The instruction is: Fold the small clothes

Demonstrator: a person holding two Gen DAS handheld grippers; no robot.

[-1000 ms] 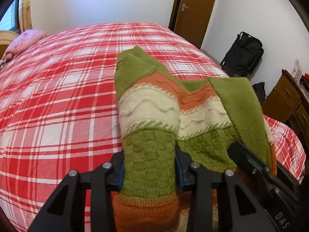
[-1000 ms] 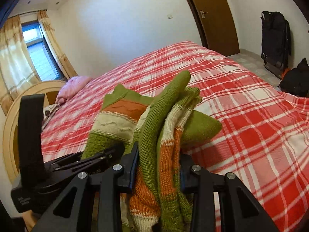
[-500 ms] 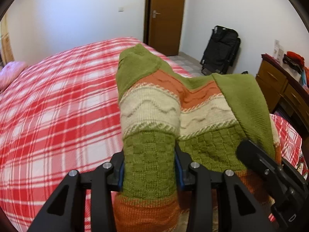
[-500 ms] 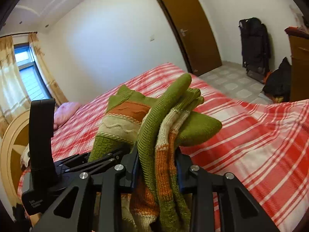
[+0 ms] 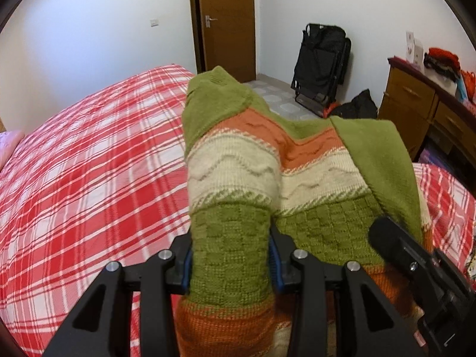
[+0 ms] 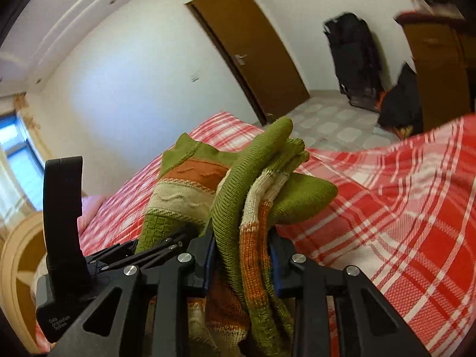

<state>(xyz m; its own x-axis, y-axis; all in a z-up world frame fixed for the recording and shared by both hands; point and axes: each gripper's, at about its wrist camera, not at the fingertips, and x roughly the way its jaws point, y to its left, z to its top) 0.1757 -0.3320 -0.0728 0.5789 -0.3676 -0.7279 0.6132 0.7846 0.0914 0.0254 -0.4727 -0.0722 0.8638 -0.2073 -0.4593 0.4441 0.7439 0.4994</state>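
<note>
Room: bed [image 5: 89, 178] with red checks; door [image 5: 226, 20], black bag [image 5: 321, 65] and drawers [image 5: 416, 104] beyond bed.
Left gripper [image 5: 230, 264]: pinches sweater [image 5: 238, 163] over bed.
Right gripper [image 6: 241, 264]: squeezes sweater too.
Writing: "Data Acquisition System".

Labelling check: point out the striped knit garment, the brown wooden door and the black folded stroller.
striped green, orange and cream knit garment [image 5: 235, 166]: left wrist view, cream band.
brown wooden door [image 5: 227, 20]: left wrist view, door panel.
black folded stroller [image 5: 322, 62]: left wrist view, fabric body.

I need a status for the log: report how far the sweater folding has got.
Done: the knit sweater already looks doubled into layers. In hand: left gripper and right gripper both clamp it, lifted above the plaid bed. Left: lay it down and finish folding.
</note>
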